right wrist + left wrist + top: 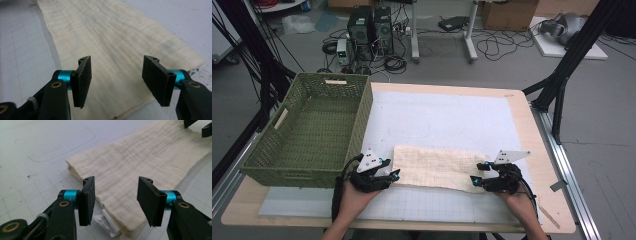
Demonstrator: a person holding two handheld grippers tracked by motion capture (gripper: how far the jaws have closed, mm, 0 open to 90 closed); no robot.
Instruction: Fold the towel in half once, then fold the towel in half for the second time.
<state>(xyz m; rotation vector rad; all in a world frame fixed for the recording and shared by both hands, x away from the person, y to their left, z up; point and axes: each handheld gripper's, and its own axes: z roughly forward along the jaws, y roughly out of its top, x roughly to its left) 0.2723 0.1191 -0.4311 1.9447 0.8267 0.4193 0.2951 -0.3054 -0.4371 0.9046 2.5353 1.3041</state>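
Your left tool [395,173] stands open over the left end of the folded cream cloth [437,167], near the bench's [522,120] front edge; a white label [106,222] pokes out there, print too small to read. Your right tool [479,172] gapes at the cloth's right end.

Your cream cloth [437,168] has faint lines; at ten o'clock from it your basket [312,131] is green, your mat [452,117] white with grid.
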